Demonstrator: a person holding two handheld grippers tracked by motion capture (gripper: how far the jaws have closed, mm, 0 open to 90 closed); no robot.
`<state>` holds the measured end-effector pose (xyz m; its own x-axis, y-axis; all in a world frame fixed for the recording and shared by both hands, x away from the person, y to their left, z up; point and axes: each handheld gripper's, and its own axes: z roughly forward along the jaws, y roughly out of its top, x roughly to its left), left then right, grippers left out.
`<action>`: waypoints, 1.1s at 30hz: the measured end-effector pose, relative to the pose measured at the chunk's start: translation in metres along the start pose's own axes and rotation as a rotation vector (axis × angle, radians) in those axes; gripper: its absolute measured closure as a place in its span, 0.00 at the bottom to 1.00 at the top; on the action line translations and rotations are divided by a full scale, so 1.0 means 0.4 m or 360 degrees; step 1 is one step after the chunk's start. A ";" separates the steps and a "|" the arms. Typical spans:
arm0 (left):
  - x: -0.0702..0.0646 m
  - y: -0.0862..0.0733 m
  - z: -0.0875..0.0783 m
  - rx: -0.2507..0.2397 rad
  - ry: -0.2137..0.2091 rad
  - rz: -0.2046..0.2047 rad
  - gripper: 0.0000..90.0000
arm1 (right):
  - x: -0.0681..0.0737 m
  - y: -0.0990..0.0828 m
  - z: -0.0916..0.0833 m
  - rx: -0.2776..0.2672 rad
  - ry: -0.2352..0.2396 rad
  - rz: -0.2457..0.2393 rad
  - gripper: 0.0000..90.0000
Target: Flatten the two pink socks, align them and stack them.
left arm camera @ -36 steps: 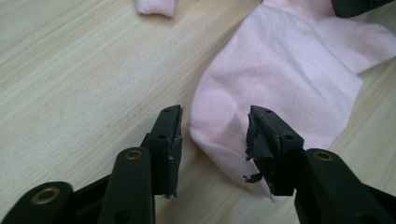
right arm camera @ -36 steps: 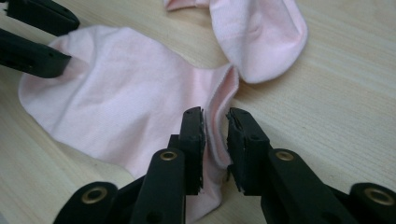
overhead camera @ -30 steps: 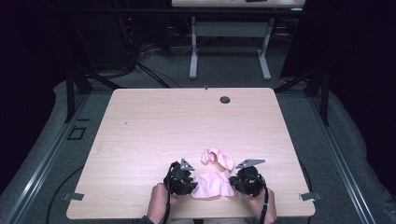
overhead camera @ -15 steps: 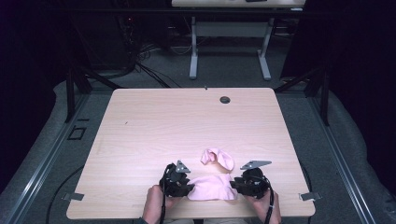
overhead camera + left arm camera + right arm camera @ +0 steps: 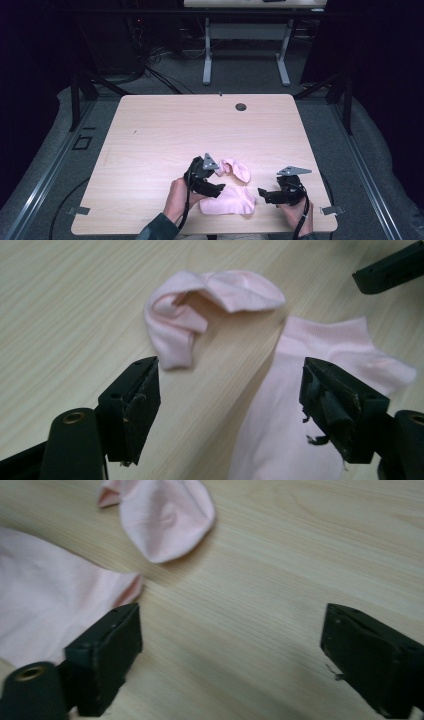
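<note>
While the light wood bench (image 5: pixel 165 135) takes up most of the high view, the action sits at its near edge, w/ a small dark round grommet (image 5: pixel 241 107) far off by the back edge. Biggest item on it: flat pink sock (image 5: pixel 231 200), spread out near the front edge, centre-right, between the two grippers. In the left gripper view that flat sock (image 5: pixel 300 405) runs from bottom centre up to the right. Just behind it lies the crumpled pink sock (image 5: pixel 235 169), folded over on itself, close to the flat one; can't tell if they touch. Left gripper view shows the crumpled one (image 5: pixel 205 310) bunched w/ its opening facing the camera.

Left gripper (image 5: pixel 216 189) hangs over the left end of the flat sock, held by the person's left hand (image 5: pixel 177 197). Its fingers (image 5: pixel 132 405) have just been opening and stand wide apart, gripping nothing; bare wood and a strip of sock show in the gap.

Right gripper (image 5: pixel 264 194) sits off the flat sock's right end, clear of the cloth, in the right hand (image 5: pixel 295 214). Its fingers (image 5: pixel 107 655) have just been opening too, now spread wide, only bare bench btwn them, flat sock (image 5: pixel 45 605) off to that view's left.
</note>
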<state>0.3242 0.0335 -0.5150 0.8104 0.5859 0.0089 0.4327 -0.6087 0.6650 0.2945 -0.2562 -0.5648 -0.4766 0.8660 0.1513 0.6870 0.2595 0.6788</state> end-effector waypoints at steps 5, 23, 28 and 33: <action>-0.009 0.054 0.043 0.0014 -0.0025 0.0089 0.23 | -0.036 -0.026 0.011 -0.0026 -0.0074 0.0011 0.00; -0.068 0.190 0.248 0.0343 -0.0143 0.0252 0.47 | -0.089 -0.053 0.011 -0.0109 -0.0216 0.0047 0.04; -0.073 0.189 0.287 0.0421 -0.0135 0.0239 0.57 | -0.082 -0.054 0.013 -0.0099 -0.0256 0.0018 0.05; -0.074 0.191 0.294 0.0451 -0.0104 0.0259 0.68 | -0.078 -0.054 0.015 -0.0097 -0.0271 0.0005 0.06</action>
<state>0.3798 -0.0935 -0.5522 0.8975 0.4387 0.0441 0.3808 -0.8216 0.4243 0.2979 -0.2864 -0.5886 -0.3712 0.9280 0.0330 0.6512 0.2349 0.7216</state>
